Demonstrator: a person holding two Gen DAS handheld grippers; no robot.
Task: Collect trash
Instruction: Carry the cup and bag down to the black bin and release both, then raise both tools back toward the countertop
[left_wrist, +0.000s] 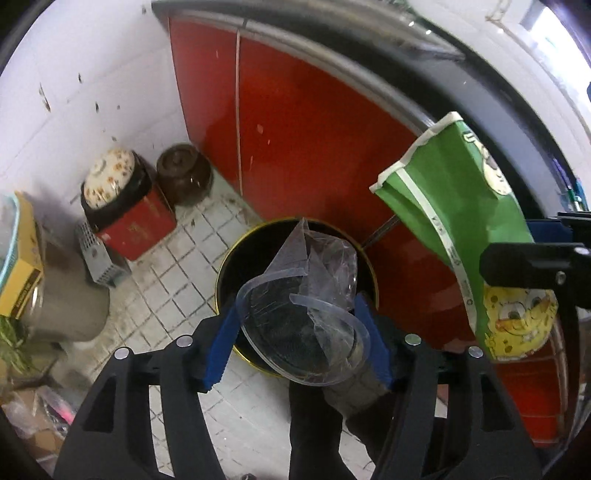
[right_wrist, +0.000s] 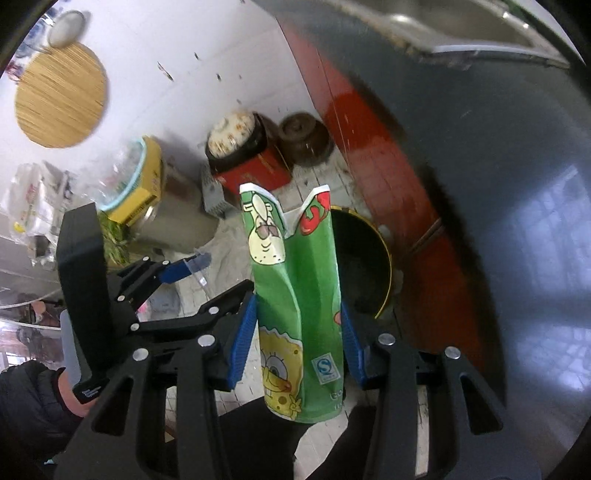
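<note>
**Both grippers over the bin, each with a piece of trash**

Your left gripper (left_wrist: 297, 338) points down at the round black bin (left_wrist: 255, 251) with its yellow rim, which stands on the tiled floor (left_wrist: 177, 280) against the red cabinet front (left_wrist: 295, 147). Between its blue pads (left_wrist: 221, 343) sits a crumpled clear plastic lid (left_wrist: 306, 325); the lid spans the gap and reaches both pads, though you cannot tell whether they press on it.

Your right gripper (right_wrist: 297, 343) has its blue pads closed against a flattened green cartoon-printed paper cup (right_wrist: 295, 295), gripped near its base, torn mouth pointing away from you. The cup hangs just beside the bin (right_wrist: 365, 266), partly over its near edge.

In the corner beyond stand a red box (left_wrist: 136, 229), a flower-patterned lid (left_wrist: 107, 177) and a brown jar (left_wrist: 184, 173).
</note>
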